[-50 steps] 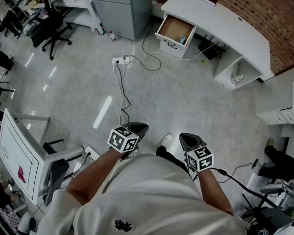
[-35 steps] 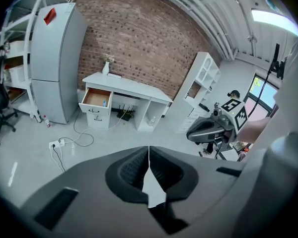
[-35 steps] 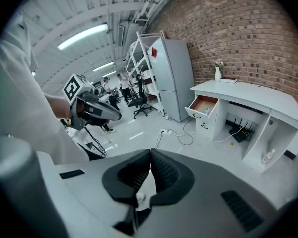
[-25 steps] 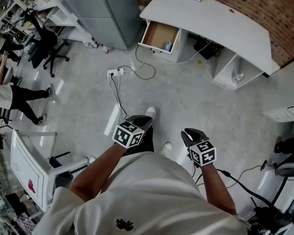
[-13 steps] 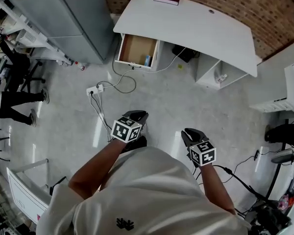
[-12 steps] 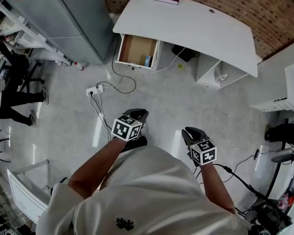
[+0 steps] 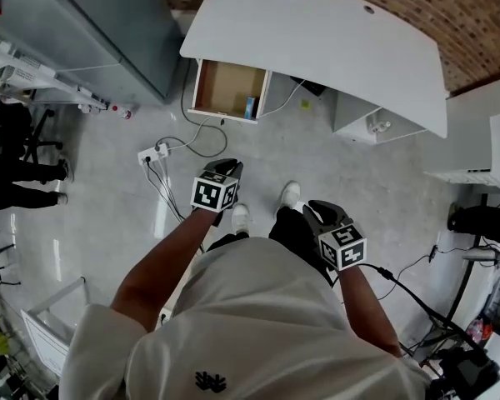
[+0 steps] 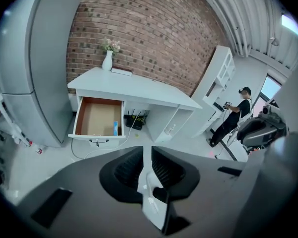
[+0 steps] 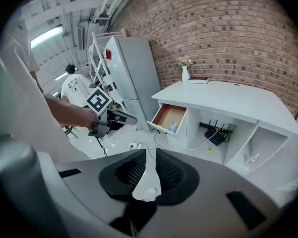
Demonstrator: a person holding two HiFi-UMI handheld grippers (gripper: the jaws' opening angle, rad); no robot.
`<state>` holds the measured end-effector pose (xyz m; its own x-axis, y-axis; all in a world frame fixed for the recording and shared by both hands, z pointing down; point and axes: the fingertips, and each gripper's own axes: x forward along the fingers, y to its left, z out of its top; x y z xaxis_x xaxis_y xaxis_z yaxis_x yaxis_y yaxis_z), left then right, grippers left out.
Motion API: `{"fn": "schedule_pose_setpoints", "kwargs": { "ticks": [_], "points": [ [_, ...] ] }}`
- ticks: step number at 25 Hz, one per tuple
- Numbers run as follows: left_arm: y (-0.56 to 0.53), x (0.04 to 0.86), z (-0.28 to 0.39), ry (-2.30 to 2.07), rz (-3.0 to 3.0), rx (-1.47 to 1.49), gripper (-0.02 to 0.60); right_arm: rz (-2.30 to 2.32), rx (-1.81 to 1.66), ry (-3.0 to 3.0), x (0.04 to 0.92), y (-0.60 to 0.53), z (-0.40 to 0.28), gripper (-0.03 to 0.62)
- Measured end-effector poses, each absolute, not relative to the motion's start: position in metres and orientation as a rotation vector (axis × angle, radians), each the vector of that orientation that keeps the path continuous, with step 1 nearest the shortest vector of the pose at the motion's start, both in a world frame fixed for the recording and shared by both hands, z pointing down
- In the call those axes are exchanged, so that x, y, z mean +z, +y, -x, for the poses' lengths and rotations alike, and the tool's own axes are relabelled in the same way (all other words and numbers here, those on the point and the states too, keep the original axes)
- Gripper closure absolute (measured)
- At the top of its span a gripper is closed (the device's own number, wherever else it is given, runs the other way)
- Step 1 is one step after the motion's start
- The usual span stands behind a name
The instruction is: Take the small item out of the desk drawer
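The drawer (image 7: 221, 86) stands pulled out from under the worktop (image 7: 333, 40), its top open from above and most of its bottom bare; only a small blue item (image 7: 250, 107) stands against its right wall. The tall grey cabinet (image 7: 92, 23) closes off the left side. A power strip (image 7: 150, 152) and loose cables (image 7: 202, 137) lie on the floor (image 7: 342, 173) before the drawer front; further right the floor is bare.
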<state>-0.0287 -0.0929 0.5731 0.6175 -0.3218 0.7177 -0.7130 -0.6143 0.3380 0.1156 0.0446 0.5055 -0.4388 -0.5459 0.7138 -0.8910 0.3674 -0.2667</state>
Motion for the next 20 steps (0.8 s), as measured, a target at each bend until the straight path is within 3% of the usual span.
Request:
{"fn": "schedule_pose_setpoints", "kwargs": {
  "ticks": [3, 12, 20],
  "points": [
    [-0.13, 0.596, 0.018, -0.829, -2.172, 0.824, 0.468, -1.192, 0.879, -2.127, 0.518, 0.005, -0.127, 0.51],
    [-0.274, 0.674, -0.042, -0.943, -2.023, 0.908, 0.432, -0.979, 0.887, -2.165, 0.544, -0.141, -0.21, 0.513],
    [-0.361, 0.765, -0.068, -0.983, -1.879, 1.045, 0.396, -0.887, 0.997, -2.084, 0.597, -0.206, -0.276, 0.514]
  ]
}}
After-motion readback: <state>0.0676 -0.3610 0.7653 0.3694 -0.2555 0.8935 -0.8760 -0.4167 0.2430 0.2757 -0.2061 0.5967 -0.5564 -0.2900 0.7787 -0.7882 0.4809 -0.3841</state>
